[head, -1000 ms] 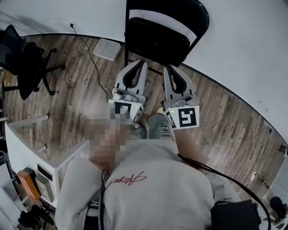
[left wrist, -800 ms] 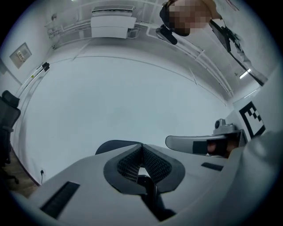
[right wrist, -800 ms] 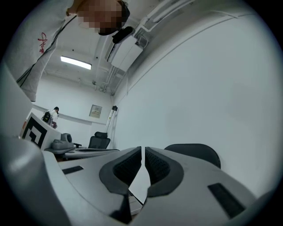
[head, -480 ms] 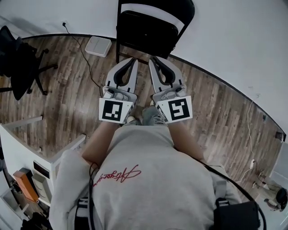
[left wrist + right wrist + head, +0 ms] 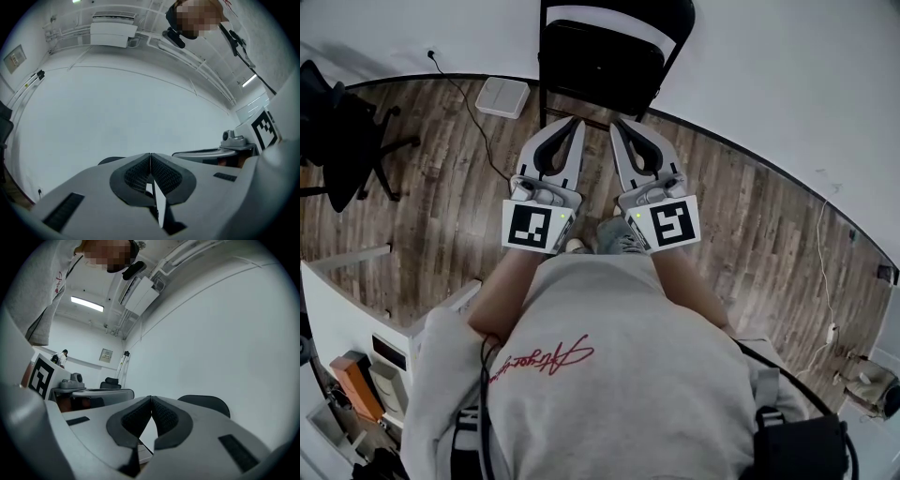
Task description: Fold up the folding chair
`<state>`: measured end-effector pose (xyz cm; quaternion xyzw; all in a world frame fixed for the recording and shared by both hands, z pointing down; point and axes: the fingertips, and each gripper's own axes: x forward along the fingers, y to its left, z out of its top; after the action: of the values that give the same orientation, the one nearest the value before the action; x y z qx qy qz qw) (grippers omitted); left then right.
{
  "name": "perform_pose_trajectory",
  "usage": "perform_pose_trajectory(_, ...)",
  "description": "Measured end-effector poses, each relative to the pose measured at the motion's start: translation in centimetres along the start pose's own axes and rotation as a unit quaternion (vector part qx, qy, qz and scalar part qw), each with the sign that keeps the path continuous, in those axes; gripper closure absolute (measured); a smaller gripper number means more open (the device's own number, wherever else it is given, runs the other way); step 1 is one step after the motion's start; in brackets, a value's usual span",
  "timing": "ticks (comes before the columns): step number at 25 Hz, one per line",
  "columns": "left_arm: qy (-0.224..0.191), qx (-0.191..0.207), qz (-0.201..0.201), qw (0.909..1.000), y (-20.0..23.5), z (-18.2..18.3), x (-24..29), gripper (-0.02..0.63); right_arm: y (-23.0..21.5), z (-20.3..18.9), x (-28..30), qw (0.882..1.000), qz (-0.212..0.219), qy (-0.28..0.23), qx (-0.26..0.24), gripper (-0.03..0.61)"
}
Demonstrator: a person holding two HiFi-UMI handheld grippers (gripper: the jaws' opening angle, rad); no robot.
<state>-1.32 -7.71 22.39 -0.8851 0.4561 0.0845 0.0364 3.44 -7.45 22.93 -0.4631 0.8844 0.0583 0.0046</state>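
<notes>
This looks like a plain office or lab workroom rather than a home. It has bare white walls [image 5: 787,84], a wood-plank floor [image 5: 441,187] and a black swivel office chair [image 5: 342,131] on a star base at the left. A white floor box [image 5: 504,97] trails a cable [image 5: 473,117] across the boards. Overhead are an air-conditioning unit [image 5: 112,33] and a strip light [image 5: 87,303]. A white table [image 5: 337,300] stands at the lower left, with an orange device [image 5: 352,380] and other gear by it.

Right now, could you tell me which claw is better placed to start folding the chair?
Right, marginally. The right claw points at the middle of the front edge of the folding chair; the left claw points at its left corner. Both are shut, empty and short of it, so either must open first.
</notes>
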Motion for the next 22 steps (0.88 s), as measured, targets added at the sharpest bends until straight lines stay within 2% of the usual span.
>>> perform_pose_trajectory(14, -0.002, -0.006, -0.001, 1.0, -0.03, 0.13, 0.04, 0.597, -0.51, 0.59, -0.16, 1.0, -0.014, 0.0, -0.008, 0.561)
perform_pose_trajectory(22, -0.009, -0.024, 0.0, 0.9997, 0.16, 0.4, 0.26, 0.597, -0.91, 0.45, -0.46, 1.0, -0.021, 0.001, -0.008, 0.561)
